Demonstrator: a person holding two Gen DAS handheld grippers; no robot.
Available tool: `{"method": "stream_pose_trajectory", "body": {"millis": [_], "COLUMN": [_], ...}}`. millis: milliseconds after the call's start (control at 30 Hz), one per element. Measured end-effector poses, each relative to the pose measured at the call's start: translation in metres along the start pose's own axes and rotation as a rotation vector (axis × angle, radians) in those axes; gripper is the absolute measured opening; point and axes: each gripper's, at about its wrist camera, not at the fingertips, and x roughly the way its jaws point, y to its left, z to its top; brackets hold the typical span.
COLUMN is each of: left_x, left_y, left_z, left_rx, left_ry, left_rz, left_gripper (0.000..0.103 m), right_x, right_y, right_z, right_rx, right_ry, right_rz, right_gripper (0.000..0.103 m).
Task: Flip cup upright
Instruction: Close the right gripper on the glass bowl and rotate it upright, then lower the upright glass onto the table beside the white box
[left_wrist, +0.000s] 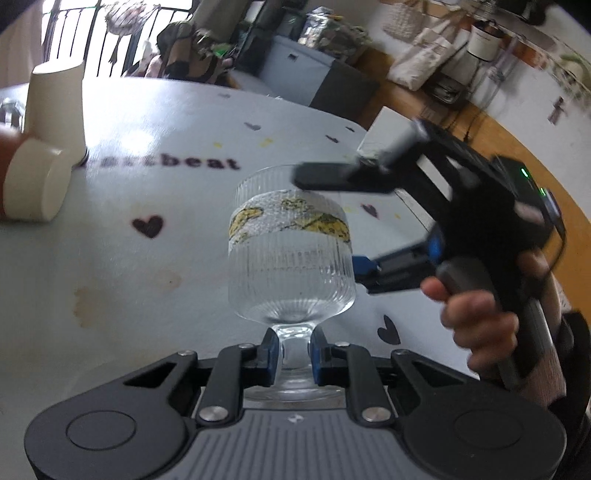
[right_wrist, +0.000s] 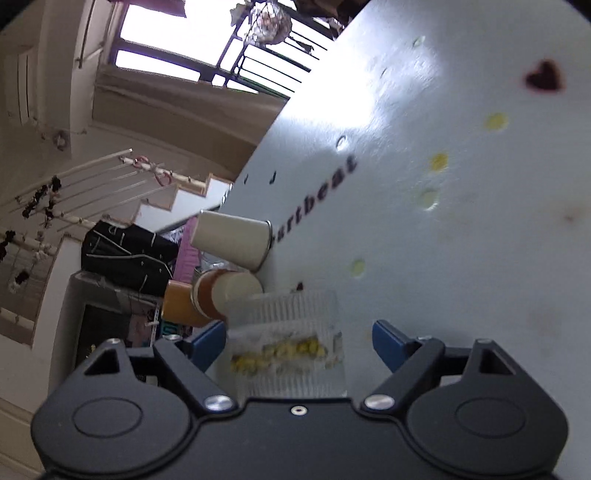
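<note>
A ribbed clear glass cup with a short stem, a foot and a yellow band lies along the left wrist view, its foot toward the camera. My left gripper is shut on its stem, just above the foot. My right gripper comes in from the right, rolled on its side, its jaws open around the cup's bowl, one finger above and one at the side. In the right wrist view the cup sits between the open blue fingers of my right gripper.
The white table has printed hearts and the word "heartbeat". A white paper cup stands upside down at far left, beside a brown bottle with a white cap lying on its side. Both show in the right wrist view, the cup and the bottle.
</note>
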Motion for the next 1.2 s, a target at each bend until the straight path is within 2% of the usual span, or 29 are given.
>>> {"method": "stream_pose_trajectory", "body": {"millis": [100, 133, 267, 400, 433, 467, 533, 667, 733, 1033, 1200], "left_x": [-0.001, -0.001, 0.003, 0.015, 0.019, 0.023, 0.031, 0.037, 0.039, 0.037, 0.035], "left_y": [-0.007, -0.009, -0.023, -0.042, -0.045, -0.047, -0.054, -0.068, -0.071, -0.068, -0.065], "left_z": [-0.001, -0.001, -0.001, 0.000, 0.001, 0.002, 0.004, 0.003, 0.002, -0.005, -0.005], "left_rx": [0.051, 0.065, 0.131, 0.197, 0.200, 0.202, 0.194, 0.230, 0.233, 0.242, 0.234], "left_ry": [-0.002, 0.000, -0.012, -0.059, -0.069, -0.074, -0.094, -0.140, -0.141, -0.166, -0.178], "left_rz": [0.017, 0.022, 0.017, 0.004, -0.010, -0.025, -0.046, -0.066, -0.085, -0.064, -0.056], "left_gripper": [0.019, 0.019, 0.018, 0.020, 0.026, 0.037, 0.051, 0.063, 0.064, 0.065, 0.065], "right_x": [0.004, 0.002, -0.014, -0.044, -0.052, -0.060, -0.076, -0.104, -0.114, -0.131, -0.141], "right_y": [0.003, 0.004, 0.019, 0.037, 0.041, 0.043, 0.046, 0.047, 0.046, 0.035, 0.023], "right_z": [-0.002, -0.006, -0.013, -0.023, -0.026, -0.028, -0.031, -0.033, -0.034, -0.023, -0.004], "right_rx": [-0.042, -0.071, -0.191, -0.322, -0.351, -0.380, -0.426, -0.503, -0.541, -0.675, -0.685], "right_ry": [-0.001, -0.005, -0.052, -0.142, -0.168, -0.193, -0.240, -0.330, -0.375, -0.557, -0.625], "right_rz": [0.020, 0.015, -0.017, -0.080, -0.101, -0.123, -0.164, -0.260, -0.318, -0.573, -0.684], "right_gripper": [0.081, 0.074, 0.073, 0.073, 0.073, 0.073, 0.072, 0.072, 0.072, 0.072, 0.072]}}
